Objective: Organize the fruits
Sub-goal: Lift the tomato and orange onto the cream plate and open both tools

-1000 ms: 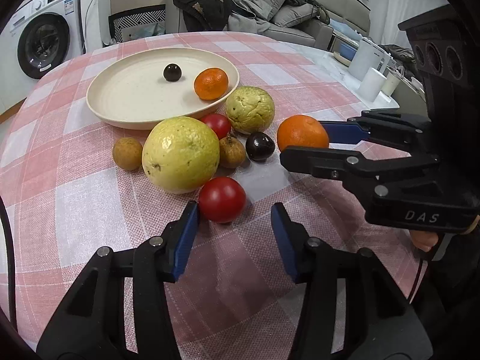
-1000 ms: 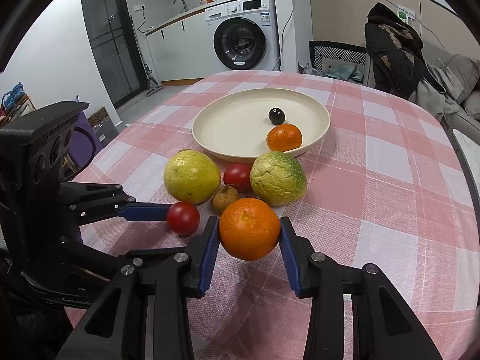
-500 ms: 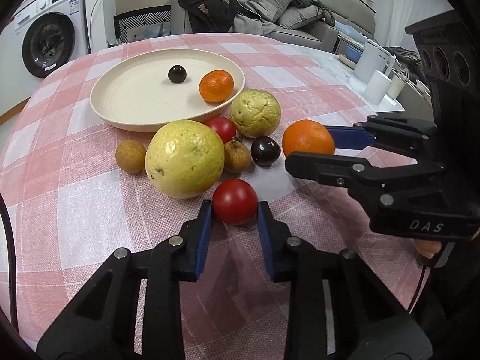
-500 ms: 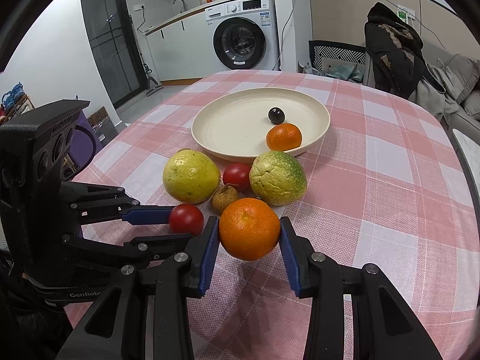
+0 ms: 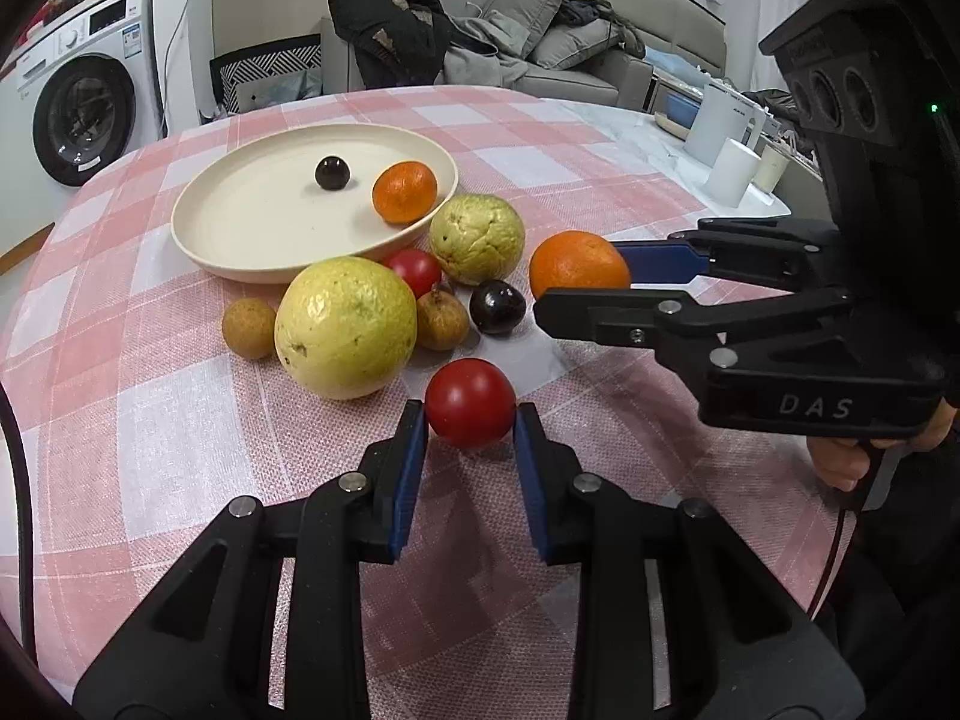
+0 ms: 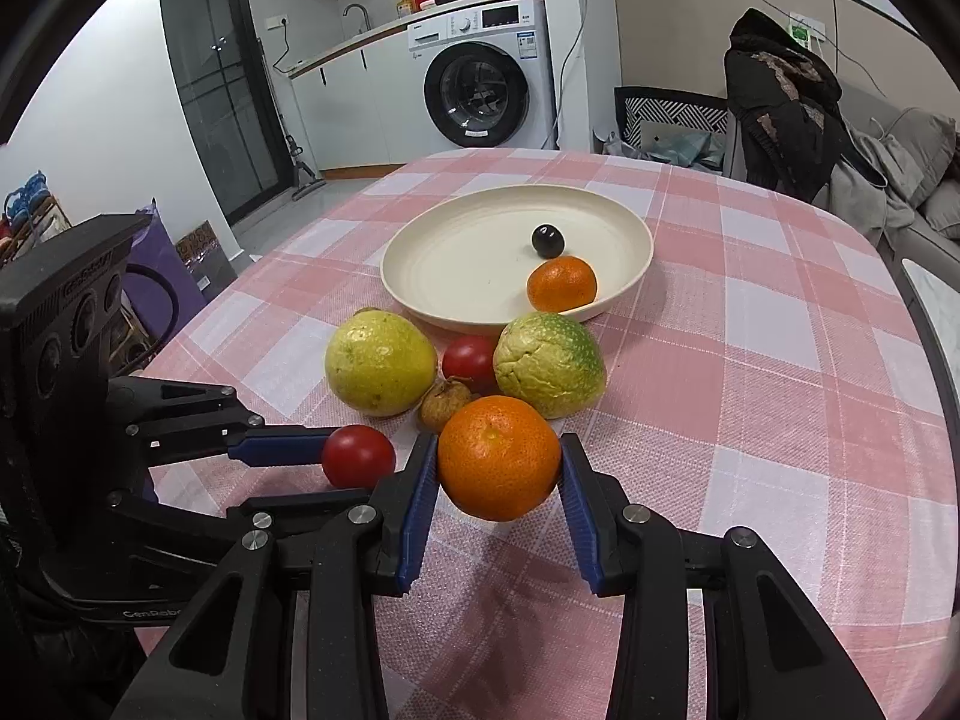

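Note:
My left gripper (image 5: 471,420) is shut on a red tomato (image 5: 471,402) just above the checked cloth; the tomato also shows in the right wrist view (image 6: 358,456). My right gripper (image 6: 498,468) is shut on a large orange (image 6: 499,457), which also shows in the left wrist view (image 5: 577,264). A cream plate (image 5: 240,234) holds a small orange (image 5: 404,191) and a dark round fruit (image 5: 332,172). In front of the plate lie a yellow guava (image 5: 345,327), a green guava (image 5: 477,238), a second tomato (image 5: 414,270), two brown longans (image 5: 248,328) and a dark plum (image 5: 497,314).
The round table has a pink and white checked cloth (image 5: 150,420). White cups (image 5: 729,171) stand on a side surface at the right. A washing machine (image 6: 489,90) and a sofa with clothes (image 5: 420,36) stand beyond the table.
My left gripper moved forward around the near tomato and closed on it. My right gripper stayed shut on the large orange and barely moved.

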`<state>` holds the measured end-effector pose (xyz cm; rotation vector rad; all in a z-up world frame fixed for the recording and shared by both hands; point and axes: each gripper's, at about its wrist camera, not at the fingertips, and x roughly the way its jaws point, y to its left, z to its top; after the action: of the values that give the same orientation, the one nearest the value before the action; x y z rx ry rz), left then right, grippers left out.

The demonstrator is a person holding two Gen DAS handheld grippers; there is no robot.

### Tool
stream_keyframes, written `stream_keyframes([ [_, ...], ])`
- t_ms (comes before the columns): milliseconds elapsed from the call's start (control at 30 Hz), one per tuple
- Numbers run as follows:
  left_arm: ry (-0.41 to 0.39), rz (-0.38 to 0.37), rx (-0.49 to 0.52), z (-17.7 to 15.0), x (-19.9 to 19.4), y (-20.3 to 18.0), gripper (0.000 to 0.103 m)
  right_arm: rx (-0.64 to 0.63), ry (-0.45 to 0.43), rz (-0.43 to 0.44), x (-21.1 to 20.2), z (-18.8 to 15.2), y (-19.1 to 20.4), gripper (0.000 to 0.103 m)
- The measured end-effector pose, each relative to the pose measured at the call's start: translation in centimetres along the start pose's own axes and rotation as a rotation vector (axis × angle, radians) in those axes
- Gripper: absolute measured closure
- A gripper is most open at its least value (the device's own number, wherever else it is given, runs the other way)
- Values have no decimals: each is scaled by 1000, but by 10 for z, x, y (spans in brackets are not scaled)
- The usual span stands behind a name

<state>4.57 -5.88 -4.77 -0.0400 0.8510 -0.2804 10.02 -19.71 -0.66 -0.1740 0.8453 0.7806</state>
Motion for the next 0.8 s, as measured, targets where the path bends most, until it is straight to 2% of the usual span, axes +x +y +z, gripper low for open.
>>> stream_keyframes([
  [433, -140, 12, 5, 16, -45, 7, 77, 24, -83, -4, -14, 12, -4, 63],
  [800, -194, 52, -37, 36, -65, 36, 76, 36, -133, -6, -19, 35, -6, 63],
])
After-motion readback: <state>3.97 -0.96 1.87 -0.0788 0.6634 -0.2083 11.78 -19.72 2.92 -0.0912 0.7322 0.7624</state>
